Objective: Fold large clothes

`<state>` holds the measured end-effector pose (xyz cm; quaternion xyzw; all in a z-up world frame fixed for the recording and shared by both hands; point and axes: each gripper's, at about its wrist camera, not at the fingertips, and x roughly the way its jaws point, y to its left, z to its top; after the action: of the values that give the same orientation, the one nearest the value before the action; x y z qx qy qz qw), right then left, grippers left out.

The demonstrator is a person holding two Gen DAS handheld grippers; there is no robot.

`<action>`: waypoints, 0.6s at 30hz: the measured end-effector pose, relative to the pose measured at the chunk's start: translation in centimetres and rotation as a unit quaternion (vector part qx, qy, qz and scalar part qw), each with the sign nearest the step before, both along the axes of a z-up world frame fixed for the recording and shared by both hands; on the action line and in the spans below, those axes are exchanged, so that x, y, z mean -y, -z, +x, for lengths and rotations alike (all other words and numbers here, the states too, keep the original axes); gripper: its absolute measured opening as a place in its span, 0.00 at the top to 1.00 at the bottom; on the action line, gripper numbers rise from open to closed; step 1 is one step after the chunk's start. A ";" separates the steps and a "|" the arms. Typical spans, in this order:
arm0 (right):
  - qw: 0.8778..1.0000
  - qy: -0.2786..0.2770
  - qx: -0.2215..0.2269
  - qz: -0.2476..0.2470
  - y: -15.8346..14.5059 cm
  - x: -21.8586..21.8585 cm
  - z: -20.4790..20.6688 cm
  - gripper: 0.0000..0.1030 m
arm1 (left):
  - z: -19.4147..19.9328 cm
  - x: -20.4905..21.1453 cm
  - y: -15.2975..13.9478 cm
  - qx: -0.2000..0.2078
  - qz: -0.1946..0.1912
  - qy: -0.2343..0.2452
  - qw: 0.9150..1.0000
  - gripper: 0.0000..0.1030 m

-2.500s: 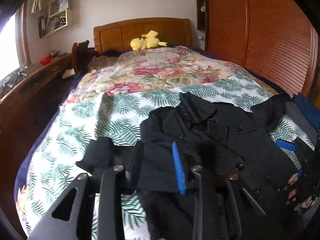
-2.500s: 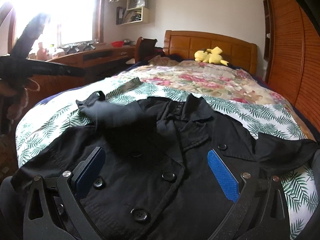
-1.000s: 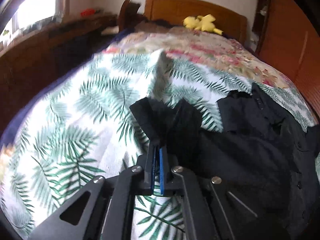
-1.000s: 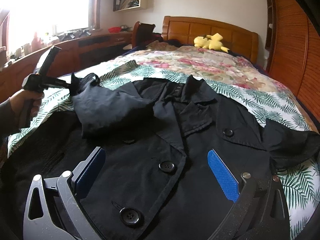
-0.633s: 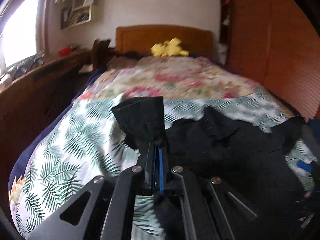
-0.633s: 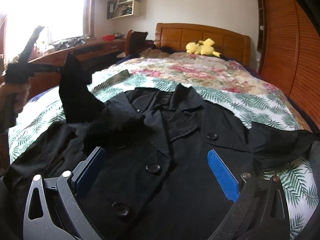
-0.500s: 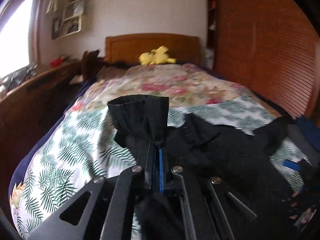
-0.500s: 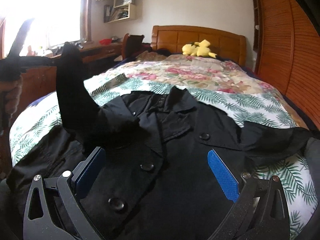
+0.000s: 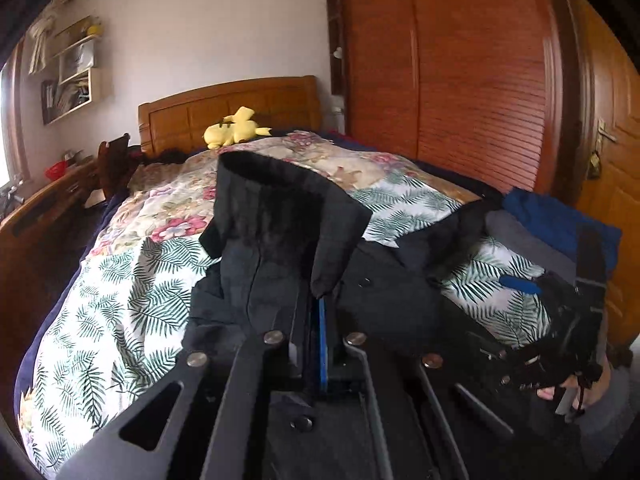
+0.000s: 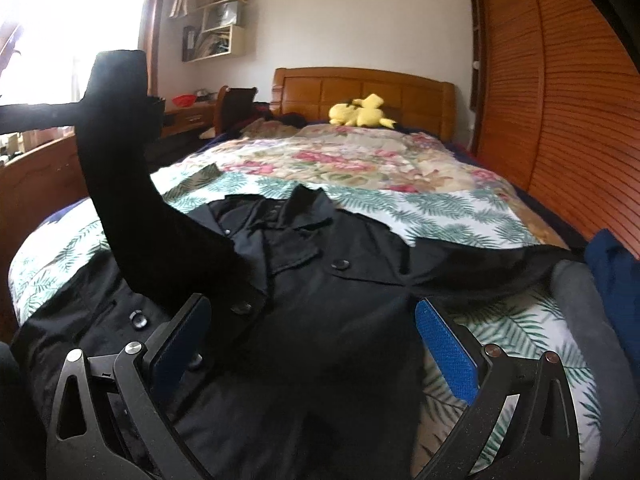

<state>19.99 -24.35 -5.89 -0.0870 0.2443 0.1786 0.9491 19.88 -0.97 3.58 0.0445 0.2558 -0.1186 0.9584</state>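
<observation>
Clamping the coat's sleeve (image 10: 120,152) aloft, left gripper (image 9: 316,312); right gripper (image 10: 312,344) hovers, jaws wide, empty

A black coat (image 10: 320,300) lies face up on a bed (image 10: 440,208) with a leaf-print cover. Its sleeve (image 10: 120,152) is lifted high at the left. The right hand-held gripper (image 10: 312,336) hovers over the coat, its jaws spread wide. A yellow plush toy (image 10: 360,112) sits by the headboard.

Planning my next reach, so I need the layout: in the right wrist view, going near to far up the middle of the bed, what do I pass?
Right gripper → black coat → leaf-print sheet → flowered quilt → yellow plush toy → wooden headboard.
</observation>
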 end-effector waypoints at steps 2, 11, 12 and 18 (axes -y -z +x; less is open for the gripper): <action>1.000 0.005 0.002 -0.003 -0.1 0.7 -0.6 0.00 | -0.7 0.9 0.1 -0.001 -0.002 0.016 1.000 0.97; 1.000 0.022 0.011 0.010 -1.7 3.4 -1.2 0.00 | -3.4 2.6 0.0 0.014 -0.025 0.054 0.998 0.75; 1.000 0.023 0.013 0.013 -1.9 3.6 -1.2 0.00 | -3.6 2.6 0.1 0.015 -0.029 0.055 0.998 0.75; 0.999 0.026 0.008 0.034 -2.3 4.3 -1.3 0.00 | -3.8 1.0 2.5 0.013 -0.041 0.029 0.999 0.72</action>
<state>18.73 -28.60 -3.63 -0.0499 0.2323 0.1612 0.9579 16.12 -1.92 1.11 0.0139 0.2371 -0.1563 0.9587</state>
